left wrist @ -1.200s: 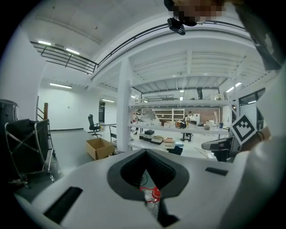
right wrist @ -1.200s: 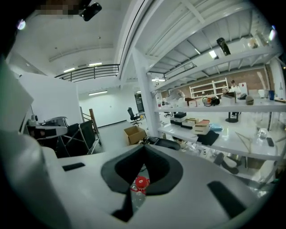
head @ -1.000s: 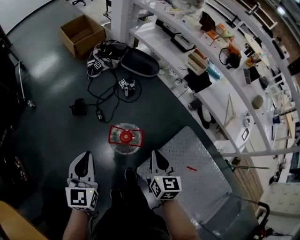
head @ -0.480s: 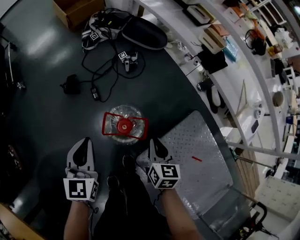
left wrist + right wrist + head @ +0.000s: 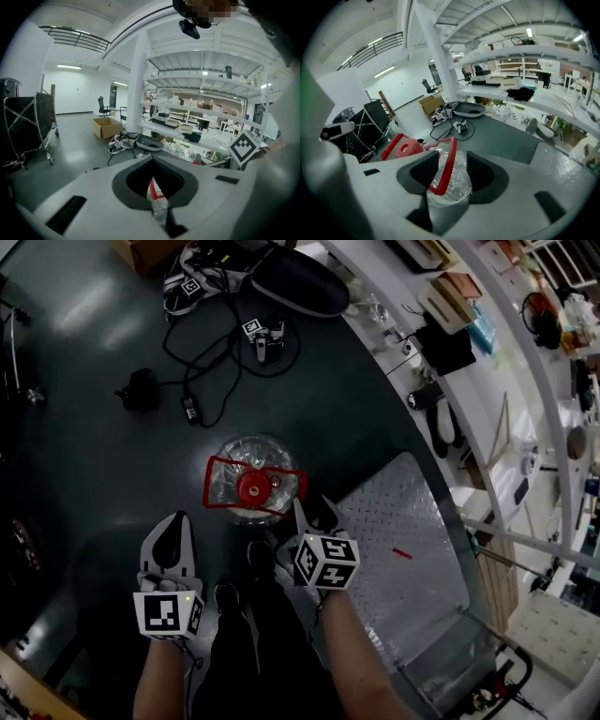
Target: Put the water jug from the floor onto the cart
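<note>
Currently: water jug upright on the floor, just beside the cart, not yet lifted. Right gripper jaws apart, just been opening. The jug's red handle runs between them, unpressed, likely set for clamping. Left gripper jaws together, empty, near the jug. Jug clear, red-capped; fill level unreadable. Cart deck carries only a small red item.

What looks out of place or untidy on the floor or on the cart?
A tangle of black cables sprawls across the floor beyond the water jug, a tripping hazard. A small red object lies loose on the cart. The jug itself stands upright; nothing looks spilled.
</note>
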The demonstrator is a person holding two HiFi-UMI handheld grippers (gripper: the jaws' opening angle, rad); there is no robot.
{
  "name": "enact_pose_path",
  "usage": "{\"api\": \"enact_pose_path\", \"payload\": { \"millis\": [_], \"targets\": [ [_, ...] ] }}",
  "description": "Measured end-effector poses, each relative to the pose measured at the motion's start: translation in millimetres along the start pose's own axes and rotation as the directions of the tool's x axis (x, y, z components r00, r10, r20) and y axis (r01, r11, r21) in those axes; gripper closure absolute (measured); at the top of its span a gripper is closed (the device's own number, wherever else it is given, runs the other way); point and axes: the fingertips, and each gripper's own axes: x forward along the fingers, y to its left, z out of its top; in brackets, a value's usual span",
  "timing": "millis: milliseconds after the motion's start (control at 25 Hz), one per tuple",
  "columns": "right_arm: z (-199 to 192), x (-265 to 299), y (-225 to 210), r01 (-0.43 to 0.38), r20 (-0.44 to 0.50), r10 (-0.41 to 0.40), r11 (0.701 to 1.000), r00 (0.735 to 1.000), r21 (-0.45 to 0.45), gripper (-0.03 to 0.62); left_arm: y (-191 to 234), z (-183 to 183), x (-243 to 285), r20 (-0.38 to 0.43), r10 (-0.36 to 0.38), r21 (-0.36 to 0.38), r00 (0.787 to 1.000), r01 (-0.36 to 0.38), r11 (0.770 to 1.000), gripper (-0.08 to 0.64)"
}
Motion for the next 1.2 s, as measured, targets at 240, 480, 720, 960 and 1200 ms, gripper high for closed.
{"api": "enact_pose_path", "payload": {
  "millis": [240,480,720,960,1200],
  "targets": [
    [-15,25,-5,0.036,-0.104,-0.037,0.999,0.994,-0.005,0.433,3,-9,15,-0.024,0.001,-0.005,1.0,-0.001,1.0,0.555],
    [-17,40,2,0.016,-0.135,-0.02,0.999,0.991,-0.033,0.433,9,-13,20,-0.042,0.012,-0.022,0.999,-0.013,1.0,0.555],
    [-15,42,-2,0.071,-0.173,-0.075,0.997,0.982,-0.027,0.548,11,-14,17,-0.062,0.015,-0.009,0.998,-0.015,1.0,0.555],
    [-9,40,6,0.024,-0.16,-0.017,0.999,0.987,0.047,0.558,18,-20,8,-0.065,0.017,-0.012,0.998,-0.018,1.0,0.555],
    [-7,27,34,-0.031,-0.148,0.031,1.0,0.988,0.002,0.557,23,-8,-5,-0.044,0.023,-0.011,0.999,-0.023,1.0,0.555]
  ]
}}
